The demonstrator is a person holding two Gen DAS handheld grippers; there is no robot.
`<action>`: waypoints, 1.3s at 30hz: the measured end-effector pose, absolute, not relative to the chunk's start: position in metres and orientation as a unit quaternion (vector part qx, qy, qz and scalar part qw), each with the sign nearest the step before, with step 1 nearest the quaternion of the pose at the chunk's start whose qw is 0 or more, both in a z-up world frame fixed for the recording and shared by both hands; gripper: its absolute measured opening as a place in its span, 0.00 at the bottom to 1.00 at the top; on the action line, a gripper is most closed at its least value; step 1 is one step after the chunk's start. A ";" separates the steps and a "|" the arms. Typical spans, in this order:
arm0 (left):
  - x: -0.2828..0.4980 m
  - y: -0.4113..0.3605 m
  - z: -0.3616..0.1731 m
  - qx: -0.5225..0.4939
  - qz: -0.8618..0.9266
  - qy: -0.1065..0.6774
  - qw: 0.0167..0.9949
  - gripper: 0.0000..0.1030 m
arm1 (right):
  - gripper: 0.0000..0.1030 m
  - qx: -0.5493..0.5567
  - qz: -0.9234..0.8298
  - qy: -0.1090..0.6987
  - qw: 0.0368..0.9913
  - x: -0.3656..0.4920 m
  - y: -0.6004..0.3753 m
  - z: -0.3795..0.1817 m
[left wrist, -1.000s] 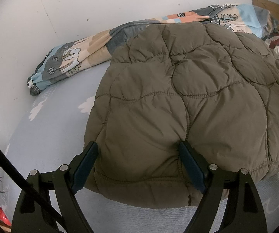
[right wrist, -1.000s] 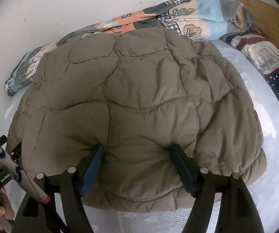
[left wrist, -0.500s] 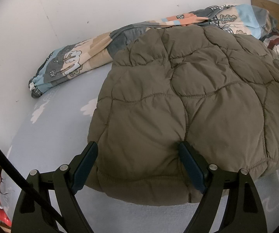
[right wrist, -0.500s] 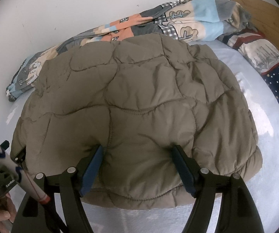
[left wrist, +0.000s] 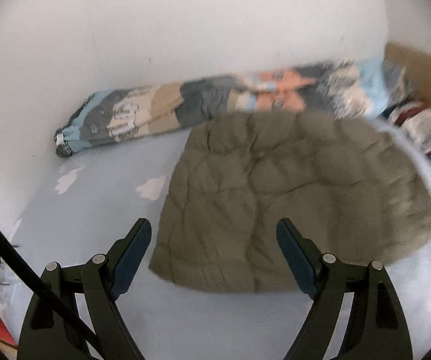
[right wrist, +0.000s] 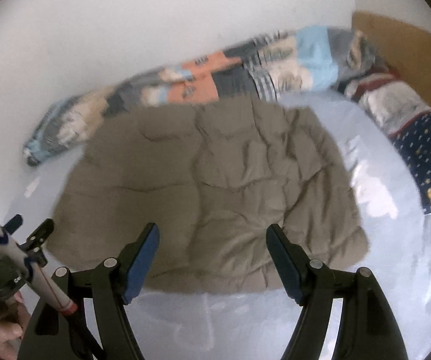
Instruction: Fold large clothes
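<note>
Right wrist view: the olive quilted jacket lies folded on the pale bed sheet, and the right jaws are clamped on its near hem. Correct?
Not quite. The right gripper is open, its jaws apart and clear of the fabric; the right wrist view shows it. The olive quilted jacket does lie folded on the pale bed sheet.

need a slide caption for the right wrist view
Open right gripper above a folded olive quilted jacket on a pale blue bed.
</note>
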State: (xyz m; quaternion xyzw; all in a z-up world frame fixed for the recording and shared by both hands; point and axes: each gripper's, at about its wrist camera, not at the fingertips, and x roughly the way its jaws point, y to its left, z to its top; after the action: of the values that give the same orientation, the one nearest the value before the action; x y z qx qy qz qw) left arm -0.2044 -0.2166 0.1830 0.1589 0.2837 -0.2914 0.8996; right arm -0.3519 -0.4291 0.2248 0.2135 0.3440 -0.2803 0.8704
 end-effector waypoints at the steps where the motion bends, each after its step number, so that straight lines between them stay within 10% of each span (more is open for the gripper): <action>1: -0.220 -0.207 0.195 0.153 -0.294 0.276 0.902 0.82 | 0.76 0.206 -0.281 0.333 0.876 -0.361 -0.419 0.240; 5: -0.277 -0.160 0.230 0.141 -0.299 0.288 0.898 0.86 | 0.91 0.208 -0.289 0.257 0.898 -0.427 -0.364 0.301; 19: -0.400 -0.060 0.301 0.162 -0.297 0.228 0.913 0.94 | 0.94 0.177 -0.267 0.207 0.924 -0.564 -0.222 0.371; 39: -0.396 -0.036 0.296 0.150 -0.277 0.233 0.920 0.94 | 0.94 0.138 -0.249 0.217 0.934 -0.549 -0.181 0.382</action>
State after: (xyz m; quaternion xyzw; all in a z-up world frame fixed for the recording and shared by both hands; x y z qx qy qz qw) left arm -0.3955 -0.0362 0.2957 0.1501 0.2333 -0.2771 0.9199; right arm -0.5489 -0.1813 0.3819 0.1385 0.2171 -0.2494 0.9335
